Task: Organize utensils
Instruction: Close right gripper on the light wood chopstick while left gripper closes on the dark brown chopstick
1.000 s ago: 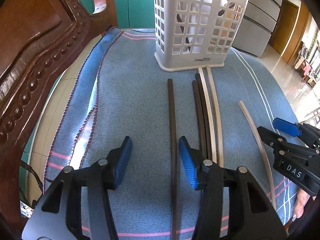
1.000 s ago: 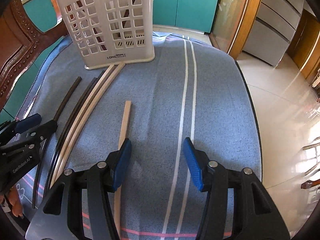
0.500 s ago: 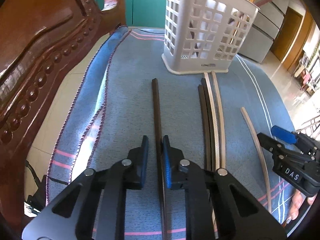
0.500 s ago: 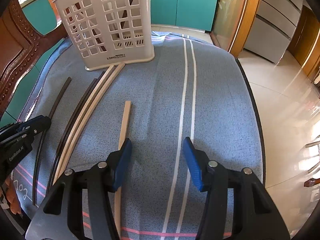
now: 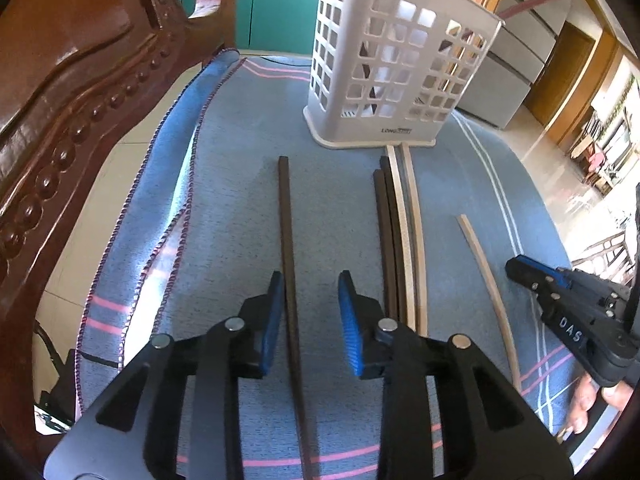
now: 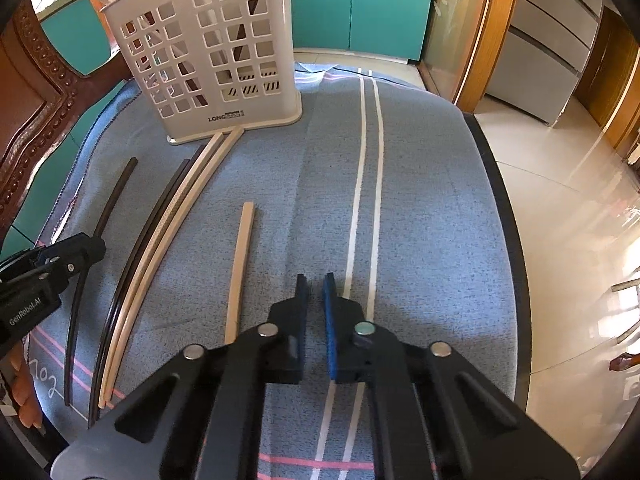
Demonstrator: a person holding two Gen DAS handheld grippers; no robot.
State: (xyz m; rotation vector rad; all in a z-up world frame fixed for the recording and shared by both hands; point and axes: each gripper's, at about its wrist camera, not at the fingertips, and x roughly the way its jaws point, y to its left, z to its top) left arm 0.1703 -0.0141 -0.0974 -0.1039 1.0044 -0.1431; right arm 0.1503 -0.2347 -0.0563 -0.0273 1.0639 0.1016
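Note:
Several chopsticks lie on a blue cloth [image 5: 340, 208]. A lone dark chopstick [image 5: 286, 220] runs between the pads of my left gripper [image 5: 310, 284], which is open around it, its left pad close to the stick. A bundle of dark and light chopsticks [image 5: 400, 232] lies to its right. A single light chopstick [image 6: 240, 264] lies just left of my right gripper [image 6: 315, 284], which is shut and empty over the cloth. A white slotted utensil basket [image 5: 396, 64] stands at the far end; it also shows in the right wrist view [image 6: 216, 56].
A carved wooden chair back [image 5: 60, 80] rises close on the left. The cloth's right edge [image 6: 504, 220] drops to a tiled floor. Teal cabinet doors [image 6: 380, 4] stand behind the basket.
My left gripper shut around the lone dark chopstick half a second ago and has now opened again. My right gripper has closed from wide open to shut, on nothing.

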